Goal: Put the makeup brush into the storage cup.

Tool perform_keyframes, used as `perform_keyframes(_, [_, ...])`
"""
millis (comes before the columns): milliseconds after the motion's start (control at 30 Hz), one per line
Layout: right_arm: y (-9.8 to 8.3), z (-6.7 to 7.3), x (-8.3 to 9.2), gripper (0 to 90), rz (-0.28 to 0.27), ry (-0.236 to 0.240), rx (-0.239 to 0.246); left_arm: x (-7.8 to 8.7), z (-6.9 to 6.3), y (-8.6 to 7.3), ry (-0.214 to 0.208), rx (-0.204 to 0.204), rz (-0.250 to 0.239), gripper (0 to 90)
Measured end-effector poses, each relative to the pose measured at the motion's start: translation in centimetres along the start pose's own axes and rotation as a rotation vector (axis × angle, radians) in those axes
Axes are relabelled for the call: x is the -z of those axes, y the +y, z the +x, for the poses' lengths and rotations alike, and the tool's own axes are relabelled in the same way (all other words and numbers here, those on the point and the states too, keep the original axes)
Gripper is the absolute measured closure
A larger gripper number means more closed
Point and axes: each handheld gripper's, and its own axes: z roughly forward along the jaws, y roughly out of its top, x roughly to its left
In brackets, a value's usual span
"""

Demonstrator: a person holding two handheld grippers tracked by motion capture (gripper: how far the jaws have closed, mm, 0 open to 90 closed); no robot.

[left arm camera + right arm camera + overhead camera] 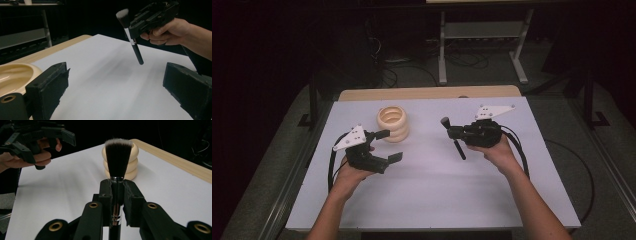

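Note:
A makeup brush with a black handle and dark, white-tipped bristles is held above the white board. My right gripper is shut on it near the metal ferrule. In the right gripper view the bristles stand upright above the shut jaws of my right gripper. A cream ribbed ring-shaped holder stands at the back left of the board. My left gripper hovers just in front of it, open and holding nothing. The left gripper view has its gripper spread wide, with the brush beyond and the holder at the left.
The white board lies on a wooden table whose far edge shows behind it. Beyond the table, a metal stand's legs and loose cables lie on the dark floor. Each gripper trails a black cable toward the person.

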Motion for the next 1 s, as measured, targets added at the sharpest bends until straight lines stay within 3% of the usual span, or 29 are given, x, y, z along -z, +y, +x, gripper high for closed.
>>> perform_keyframes(300, [0.2, 0.4, 0.1, 77.4, -0.027, -0.007, 0.001, -2.2, -0.3, 0.2, -0.053, -0.027, 0.027, 5.9])
perform_keyframes(500, [0.3, 0.5, 0.0, 77.4, -0.043, -0.005, -0.002, -3.1, -0.4, 0.4, -0.065, -0.019, 0.013, 5.9])
perform_keyframes(1000, [0.6, 2.0, -0.9, 77.4, -0.093, 0.048, -0.008, -5.2, -1.7, -0.1, -0.104, -0.013, 0.027, 5.9])
